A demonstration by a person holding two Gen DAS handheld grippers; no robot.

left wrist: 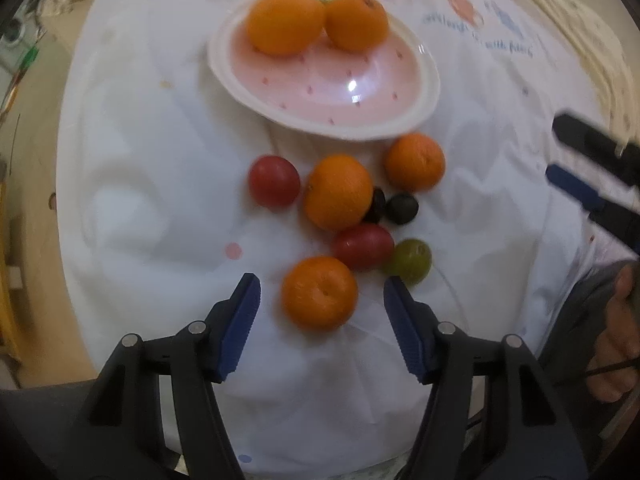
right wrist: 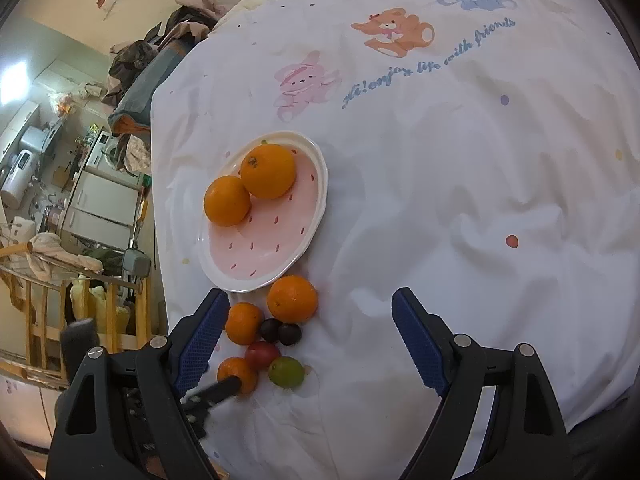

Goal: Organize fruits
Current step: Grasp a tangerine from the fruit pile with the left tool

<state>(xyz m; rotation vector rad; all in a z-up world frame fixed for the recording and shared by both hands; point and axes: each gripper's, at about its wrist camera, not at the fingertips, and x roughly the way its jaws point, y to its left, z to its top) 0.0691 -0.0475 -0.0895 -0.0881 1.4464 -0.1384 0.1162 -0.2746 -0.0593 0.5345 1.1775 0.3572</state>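
Note:
A pink plate holds two oranges. Below it on the white sheet lie three more oranges, two red tomatoes, two dark plums and a green fruit. My left gripper is open, its fingers on either side of the nearest orange, not touching it. My right gripper is open and empty above the sheet, right of the fruit cluster; it shows at the right edge of the left wrist view.
The white cartoon-print sheet covers the bed. The bed's left edge drops to a cluttered room with a wooden rack and cabinets. A hand holds the right gripper.

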